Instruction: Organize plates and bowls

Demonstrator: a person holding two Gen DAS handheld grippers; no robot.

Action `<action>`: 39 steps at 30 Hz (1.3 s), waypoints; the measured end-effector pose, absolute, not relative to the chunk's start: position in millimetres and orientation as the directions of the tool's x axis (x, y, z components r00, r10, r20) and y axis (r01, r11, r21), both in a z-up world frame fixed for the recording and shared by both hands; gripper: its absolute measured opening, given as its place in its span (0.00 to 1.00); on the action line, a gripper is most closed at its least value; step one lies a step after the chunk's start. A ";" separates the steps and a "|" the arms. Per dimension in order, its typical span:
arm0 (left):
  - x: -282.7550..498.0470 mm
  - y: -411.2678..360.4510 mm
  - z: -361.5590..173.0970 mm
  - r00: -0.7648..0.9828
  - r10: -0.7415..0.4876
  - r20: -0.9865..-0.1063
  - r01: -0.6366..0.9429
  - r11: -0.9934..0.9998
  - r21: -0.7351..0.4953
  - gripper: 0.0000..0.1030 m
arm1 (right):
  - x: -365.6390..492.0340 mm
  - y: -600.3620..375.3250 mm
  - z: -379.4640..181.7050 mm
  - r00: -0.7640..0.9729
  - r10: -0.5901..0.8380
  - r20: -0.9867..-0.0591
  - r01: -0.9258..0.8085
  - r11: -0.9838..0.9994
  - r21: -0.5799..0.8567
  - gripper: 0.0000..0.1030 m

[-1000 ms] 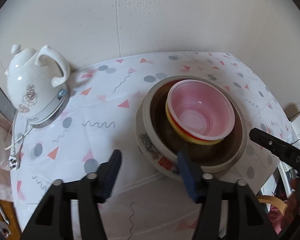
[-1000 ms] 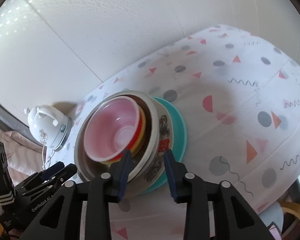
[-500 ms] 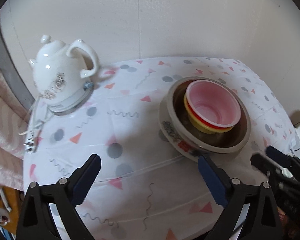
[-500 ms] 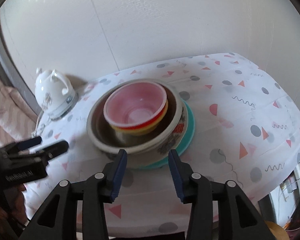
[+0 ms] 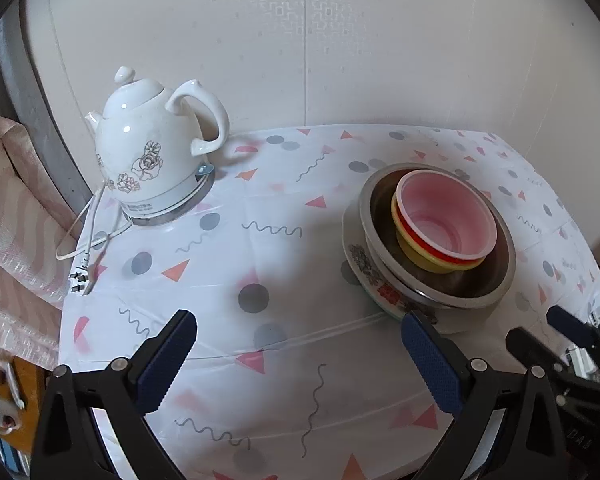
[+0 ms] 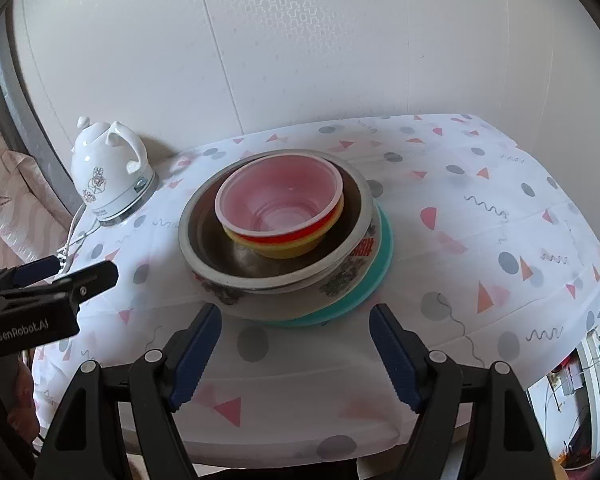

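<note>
On the table covered with a white cloth printed with grey dots and pink triangles (image 6: 480,216), the dishes stand as one nested stack: a translucent pink plastic bowl (image 6: 278,196) sits in a yellow bowl with a red band (image 6: 284,246), that in a wide steel bowl (image 6: 236,258), that in a white flower-printed ceramic bowl (image 6: 340,280), all on a flat teal plate (image 6: 382,248). A white ceramic electric kettle (image 5: 152,160) stands well apart to the left. The left gripper (image 5: 300,360) is spread nearly full, jaws opening, nothing between them. The right gripper (image 6: 296,356) is partly wide, jaws opening, empty, just short of the stack. Stacking looks finished and this reads as the release step. Next, I judge, both hands need only draw clear without nudging the stack.
</note>
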State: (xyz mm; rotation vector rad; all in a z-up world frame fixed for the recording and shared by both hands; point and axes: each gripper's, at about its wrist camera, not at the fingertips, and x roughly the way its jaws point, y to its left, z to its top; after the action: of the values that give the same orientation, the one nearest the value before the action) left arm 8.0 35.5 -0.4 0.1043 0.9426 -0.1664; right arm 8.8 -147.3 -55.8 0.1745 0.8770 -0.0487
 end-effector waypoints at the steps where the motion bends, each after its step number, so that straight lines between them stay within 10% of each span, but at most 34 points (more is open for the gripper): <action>1: 7.9 34.1 -0.2 0.578 -0.098 -0.810 0.190 0.982 0.017 1.00 | 8.8 -147.8 -56.7 0.636 0.030 -0.771 0.115 0.984 0.133 0.76; 39: 8.5 15.6 -0.4 0.583 -0.065 -0.810 0.216 0.973 0.078 1.00 | 10.7 -162.9 -66.3 0.600 0.019 -0.800 0.162 0.976 0.145 0.76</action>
State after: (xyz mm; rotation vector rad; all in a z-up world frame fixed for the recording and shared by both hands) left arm 8.5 15.6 -0.4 0.1752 0.9357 -0.1652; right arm 10.7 -162.9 -66.3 0.2110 0.9255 -0.0833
